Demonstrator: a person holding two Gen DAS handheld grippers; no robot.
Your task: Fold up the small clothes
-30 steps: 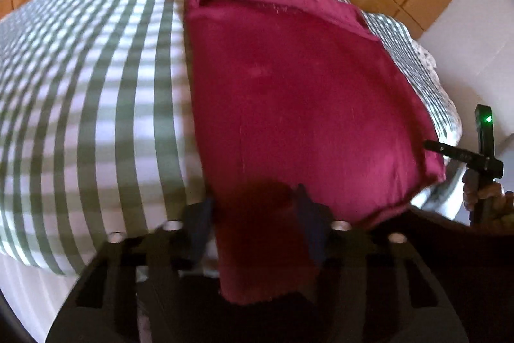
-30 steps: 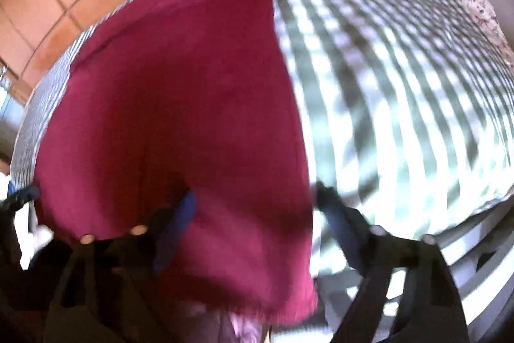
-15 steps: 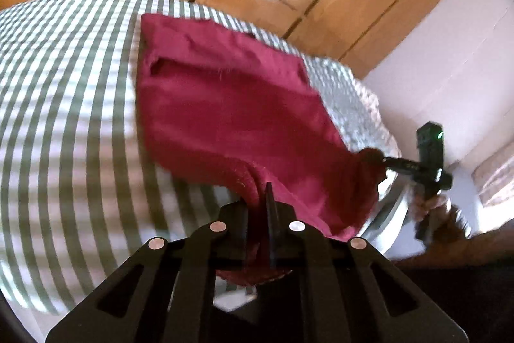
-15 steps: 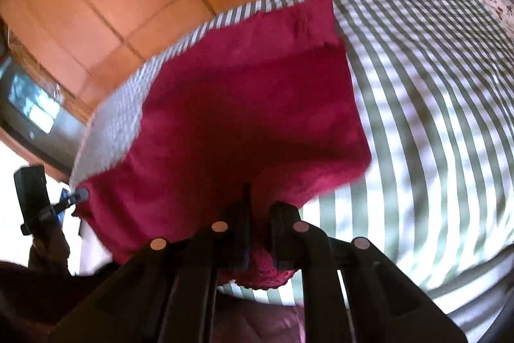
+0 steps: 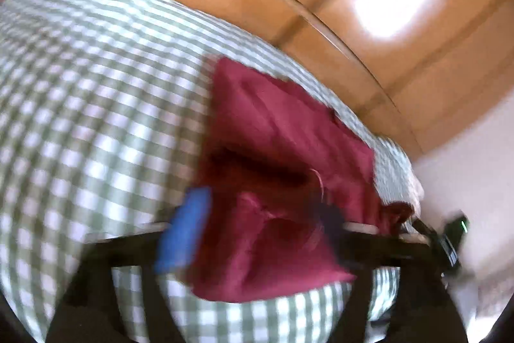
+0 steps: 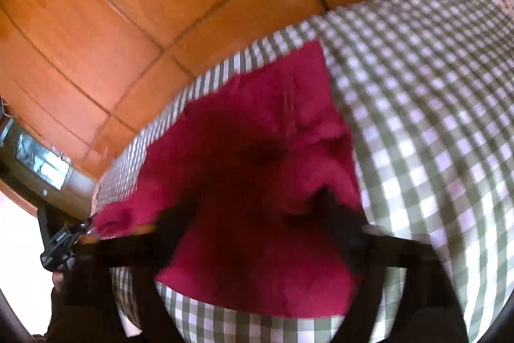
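Lying doubled over on the green-and-white checked bedspread (image 5: 96, 105), near the bed's edge: dark red cloth (image 5: 276, 182), upper layer rumpled over the lower. Left gripper (image 5: 260, 224) spread wide, blue-padded finger on one side of the fabric, dark finger on the other, clamping nothing. Right gripper (image 6: 257, 214) likewise parted wide over the red cloth, fingers astride it, blurred. Behind the bed, orange wooden panelling (image 6: 135, 5).

Motion-blurred red cloth (image 5: 282, 182), edges smeared
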